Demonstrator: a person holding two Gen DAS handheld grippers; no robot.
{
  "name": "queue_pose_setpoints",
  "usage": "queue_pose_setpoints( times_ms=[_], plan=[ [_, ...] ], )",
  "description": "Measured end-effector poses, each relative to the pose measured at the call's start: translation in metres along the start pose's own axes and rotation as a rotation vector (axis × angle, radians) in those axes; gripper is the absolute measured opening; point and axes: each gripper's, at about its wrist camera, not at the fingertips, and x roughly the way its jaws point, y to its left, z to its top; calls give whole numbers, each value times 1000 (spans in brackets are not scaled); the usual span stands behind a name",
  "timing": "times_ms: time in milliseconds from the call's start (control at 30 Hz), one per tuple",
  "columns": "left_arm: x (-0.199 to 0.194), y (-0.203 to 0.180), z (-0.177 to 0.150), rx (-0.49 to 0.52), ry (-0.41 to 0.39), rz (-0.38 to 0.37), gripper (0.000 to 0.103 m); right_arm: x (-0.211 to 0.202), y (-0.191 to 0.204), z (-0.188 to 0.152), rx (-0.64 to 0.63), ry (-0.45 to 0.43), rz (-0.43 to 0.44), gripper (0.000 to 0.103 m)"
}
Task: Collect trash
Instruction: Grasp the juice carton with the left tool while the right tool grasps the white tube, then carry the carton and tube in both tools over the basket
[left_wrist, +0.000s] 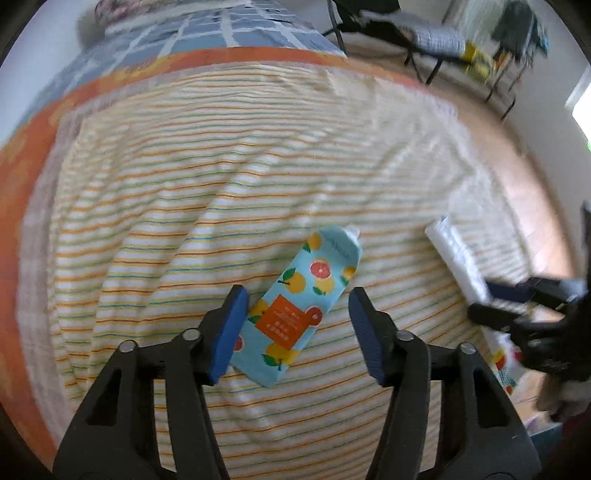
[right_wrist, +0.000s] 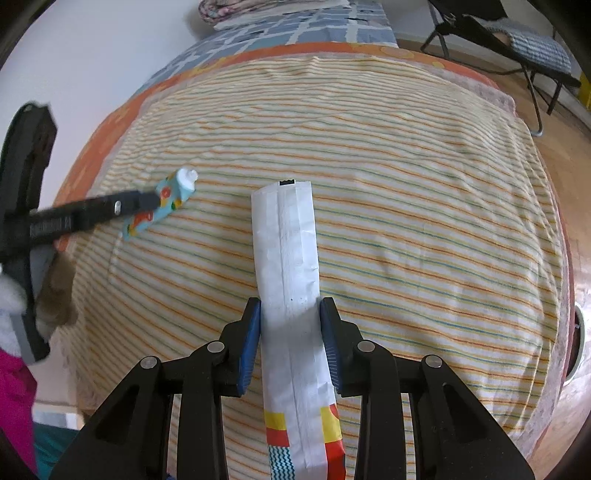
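Note:
A light-blue drink carton (left_wrist: 295, 306) with fruit print and a white cap lies flat on the striped blanket (left_wrist: 184, 184). My left gripper (left_wrist: 295, 299) is open, its blue pads (left_wrist: 229, 332) on either side of the carton's lower half. The carton also shows in the right wrist view (right_wrist: 162, 206), partly behind the left gripper. My right gripper (right_wrist: 290, 310) is shut on a long white carton (right_wrist: 291, 295) with a coloured end, held above the blanket (right_wrist: 406, 203). That white carton shows at the right in the left wrist view (left_wrist: 458, 258).
The blanket covers a bed with an orange border (left_wrist: 22, 155) and a blue checked cover (left_wrist: 229, 29) at the far end. Black folding chairs (left_wrist: 424, 40) stand on the wooden floor (left_wrist: 517, 177) beyond the bed.

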Motion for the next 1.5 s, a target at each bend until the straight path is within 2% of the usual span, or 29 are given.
queue_pose_setpoints(
  times_ms=[133,167,333,500,567,600,733,967,1167,1500],
  plan=[
    [7,-16,-1,63,1,68,56,1,-2,4,27,-1,-3,48],
    [8,-19,-2,76,-1,87,53,1,-1,5,27,-8,-14,50],
    [6,-22,-7,104,-8,102,45,3,3,13,25,-23,-26,50],
    [1,-17,-11,80,-10,96,37,11,9,13,4,-9,-60,50],
    [-2,-19,-15,78,-12,97,37,11,14,12,-28,-10,-88,44],
    [-3,-19,-15,78,-14,98,37,11,16,11,-37,-10,-97,32],
    [-14,-20,-19,65,-31,100,36,5,19,7,-46,-14,-101,23],
    [-45,-22,-30,52,-72,89,36,-15,22,3,-43,-59,-97,20],
    [-73,-29,-46,64,-106,86,36,-39,28,-7,-23,-97,-55,20],
    [-124,-44,-95,77,-163,79,36,-82,54,-41,-51,-160,-1,20]
  ],
)
